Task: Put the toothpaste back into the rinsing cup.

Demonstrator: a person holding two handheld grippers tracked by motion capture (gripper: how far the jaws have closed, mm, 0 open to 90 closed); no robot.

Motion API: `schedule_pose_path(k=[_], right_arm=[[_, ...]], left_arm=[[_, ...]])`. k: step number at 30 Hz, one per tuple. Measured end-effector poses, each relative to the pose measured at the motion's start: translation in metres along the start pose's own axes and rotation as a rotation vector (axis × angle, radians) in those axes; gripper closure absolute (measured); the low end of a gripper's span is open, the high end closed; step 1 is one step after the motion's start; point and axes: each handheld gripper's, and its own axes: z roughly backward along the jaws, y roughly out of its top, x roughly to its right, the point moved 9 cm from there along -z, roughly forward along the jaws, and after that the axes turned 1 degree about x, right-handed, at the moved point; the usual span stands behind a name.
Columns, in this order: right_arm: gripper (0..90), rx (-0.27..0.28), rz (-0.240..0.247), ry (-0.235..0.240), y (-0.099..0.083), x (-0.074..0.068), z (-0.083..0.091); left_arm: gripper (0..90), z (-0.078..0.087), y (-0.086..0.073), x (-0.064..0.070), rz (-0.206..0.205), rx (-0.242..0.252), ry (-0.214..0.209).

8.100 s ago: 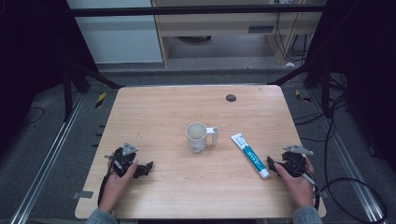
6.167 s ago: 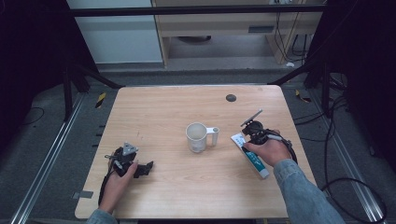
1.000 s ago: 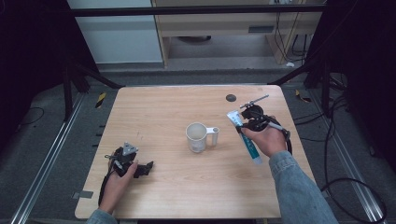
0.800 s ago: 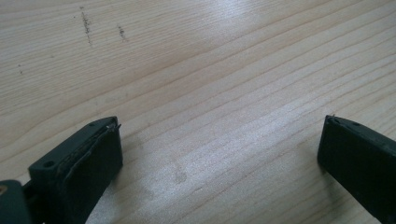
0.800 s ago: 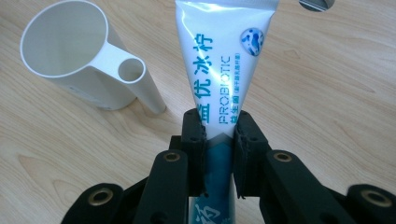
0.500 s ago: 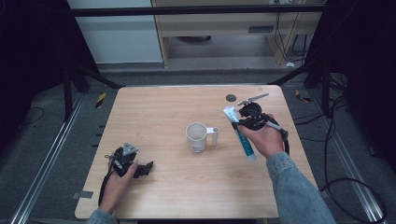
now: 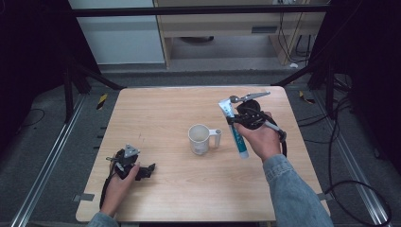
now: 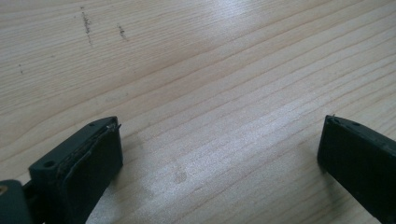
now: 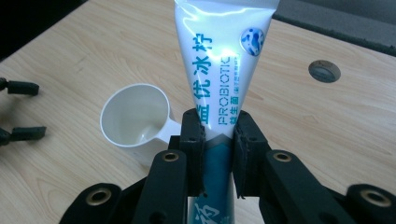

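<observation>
A white and teal toothpaste tube (image 7: 235, 128) (image 9: 219, 84) is held up off the table, its flat crimped end upward. My right gripper (image 7: 232, 121) (image 9: 219, 156) is shut on the tube's middle, to the right of the white mug (image 7: 200, 139) (image 9: 136, 117). The mug stands upright at the table's centre, handle pointing right, with nothing inside it. My left gripper (image 7: 150, 170) (image 8: 219, 161) rests on the table at the front left, open, with bare wood between its jaws.
The wooden table (image 7: 156, 113) has a round dark cable hole (image 9: 324, 70) near its far right corner. Dark floor, metal rails and cables surround the table. In the right gripper view the left gripper's fingertips (image 9: 23, 87) show at the far left.
My right gripper went to the toothpaste tube lying on the table, took hold of it and lifted it up and leftward toward the mug. The left gripper has stayed put.
</observation>
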Motion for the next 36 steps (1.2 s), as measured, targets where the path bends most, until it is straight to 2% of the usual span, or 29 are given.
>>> schedule_pose_path(k=[12,16,24,25,36], right_arm=[[76.7,0.074,-0.005,0.014,0.017,-0.013,0.001],[76.7,0.092,-0.004,0.005,0.023,-0.015,0.002],[76.7,0.144,-0.042,0.005,0.036,-0.016,-0.004],[76.6,0.165,-0.047,0.002,0.041,-0.017,-0.005],[76.6,0.224,-0.051,-0.002,0.056,-0.026,-0.008]], left_arm=[[0.0,0.000,0.000,0.000,-0.003,0.000,-0.001],[0.0,0.000,0.000,0.000,-0.004,0.000,0.000],[0.0,0.000,0.000,0.000,-0.003,0.000,-0.001],[0.0,0.000,0.000,0.000,-0.003,0.000,-0.001],[0.0,0.000,0.000,0.000,-0.004,0.000,0.000]])
